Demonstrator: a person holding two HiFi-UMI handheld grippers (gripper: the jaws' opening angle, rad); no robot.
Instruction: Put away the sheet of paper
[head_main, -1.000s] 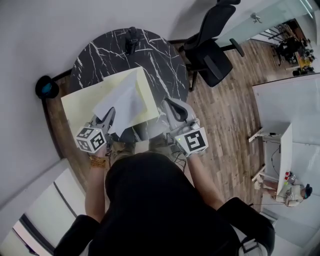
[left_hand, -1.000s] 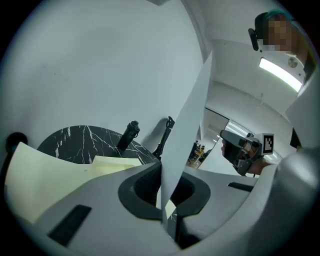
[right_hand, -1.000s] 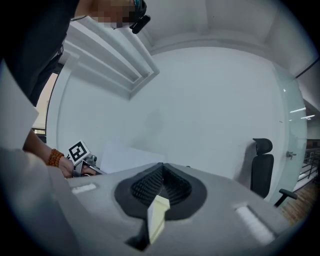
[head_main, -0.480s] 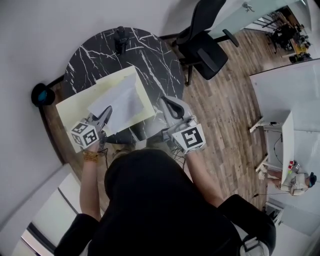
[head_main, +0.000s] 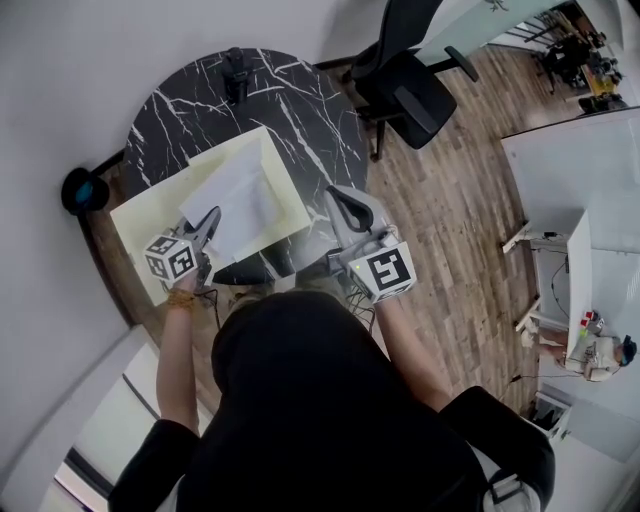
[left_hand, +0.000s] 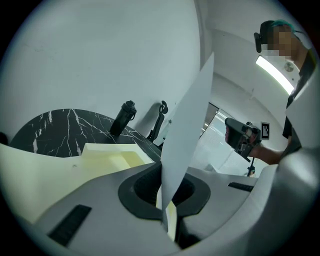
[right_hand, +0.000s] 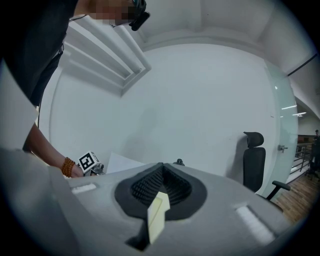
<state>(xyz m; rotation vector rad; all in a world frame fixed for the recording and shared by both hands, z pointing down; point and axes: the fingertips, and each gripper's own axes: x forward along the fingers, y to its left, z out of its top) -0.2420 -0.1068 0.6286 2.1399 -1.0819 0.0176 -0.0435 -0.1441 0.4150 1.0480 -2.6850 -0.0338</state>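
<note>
Round black marble table (head_main: 300, 110): seen from above; an office chair (head_main: 410, 85) is stood beyond its far right edge on the wood floor.

Pale yellow folder (head_main: 150, 215): laid on the table's near left part, one leaf raised.

Sheet of paper (head_main: 235, 195): white, held above the folder; its near corner is clamped in the left gripper (head_main: 212, 215), whose jaws are clenched on it.

Right gripper (head_main: 338, 198): held just right of the folder, jaws pressed together. A pale yellow strip (right_hand: 157, 215) is seen in the seam; what it is cannot be told.
</note>
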